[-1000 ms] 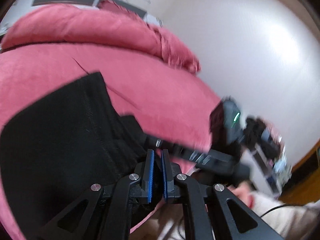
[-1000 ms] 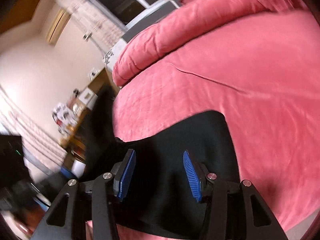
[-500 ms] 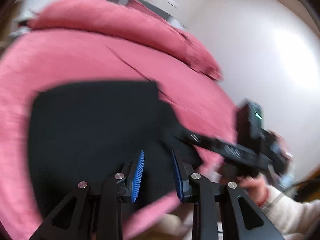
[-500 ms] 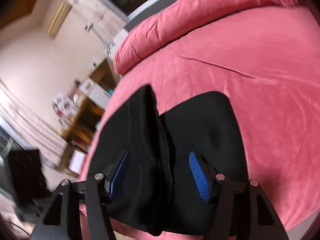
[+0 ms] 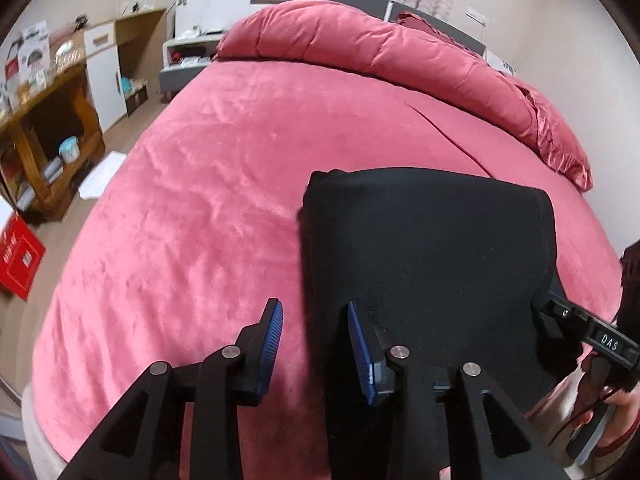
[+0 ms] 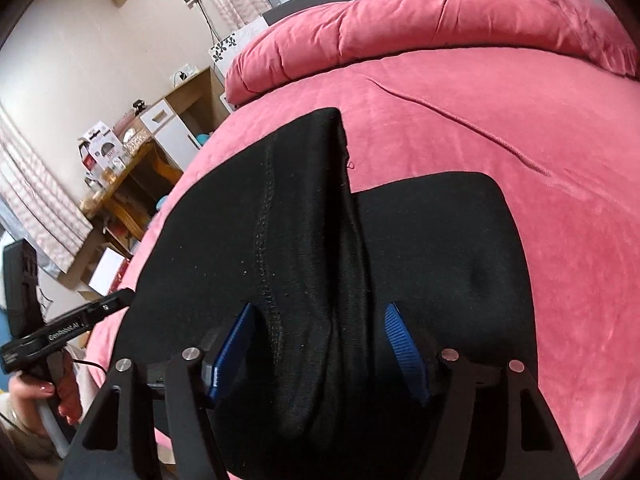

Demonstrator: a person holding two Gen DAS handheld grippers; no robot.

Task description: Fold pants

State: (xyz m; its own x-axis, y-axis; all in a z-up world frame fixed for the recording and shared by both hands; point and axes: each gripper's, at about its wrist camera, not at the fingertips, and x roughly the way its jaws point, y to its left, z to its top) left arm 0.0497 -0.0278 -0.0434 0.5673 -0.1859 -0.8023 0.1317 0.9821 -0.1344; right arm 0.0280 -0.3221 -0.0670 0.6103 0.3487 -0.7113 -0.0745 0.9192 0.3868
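Observation:
Black pants (image 5: 428,248) lie folded into a compact rectangle on the pink bed (image 5: 200,200) near its front edge. In the right wrist view the pants (image 6: 432,248) show a raised top layer with a stitched seam on the left half. My left gripper (image 5: 316,340) is open over the pants' left edge, holding nothing. My right gripper (image 6: 320,344) is open, its jaws straddling a raised ridge of the fabric without clamping it. The right gripper also shows at the right edge of the left wrist view (image 5: 580,328), and the left gripper shows at the left of the right wrist view (image 6: 80,320).
A rolled pink duvet (image 5: 380,52) lies along the head of the bed. A wooden desk (image 5: 40,120) and white cabinet (image 5: 108,72) stand left of the bed, with a red box (image 5: 16,256) on the floor.
My left gripper let go of the pants, opened and swung left. The lifted layer has come down onto the folded stack. My right gripper stayed open and moved in over the fabric.

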